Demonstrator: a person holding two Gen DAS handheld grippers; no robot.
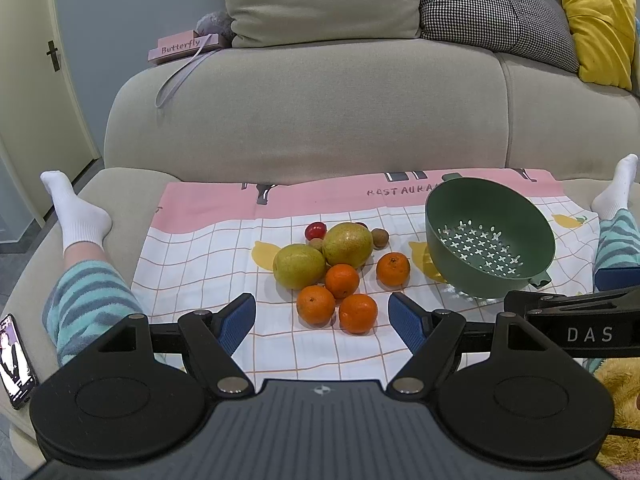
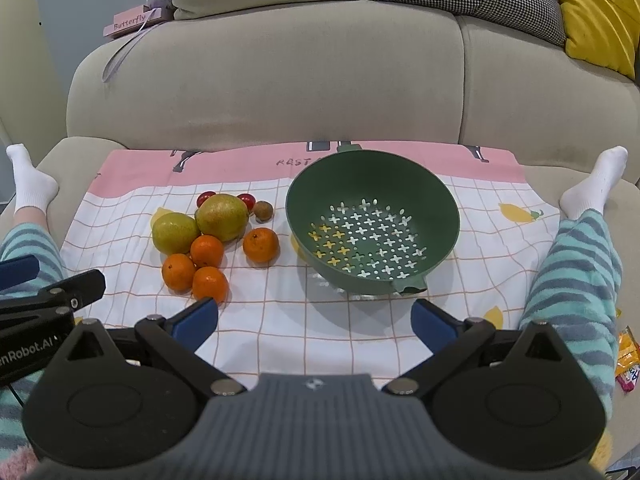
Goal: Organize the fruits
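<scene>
Left wrist view looks over the left hand-held gripper point(image 1: 322, 320), its blue fingers spread wide with nothing between them, held above the near edge of a checked cloth point(image 1: 192, 264) spread on a beige sofa point(image 1: 304, 120). Just ahead of the fingers lies a cluster of fruit: four oranges point(image 1: 342, 280), three touching one another and a fourth point(image 1: 393, 269) slightly apart to the right; two pears point(image 1: 299, 266) side by side behind them; and at the back, cherry tomatoes point(image 1: 315, 231) and a small brown fruit point(image 1: 380, 237). To the right of the fruit sits a green colander point(image 1: 490, 236), tilted toward the camera and empty, its perforated bottom showing the cloth beneath.

From the right wrist view, the right hand-held gripper point(image 2: 314, 320) is likewise spread wide and holds nothing, poised over the cloth just in front of the colander point(image 2: 372, 220), with the fruit to its left. The left tool's black body shows at the left edge.

A person's legs in striped trousers point(image 2: 576, 276) and white socks point(image 2: 592, 184) flank the cloth on both sides. A phone point(image 1: 16, 360) lies by the left leg.
</scene>
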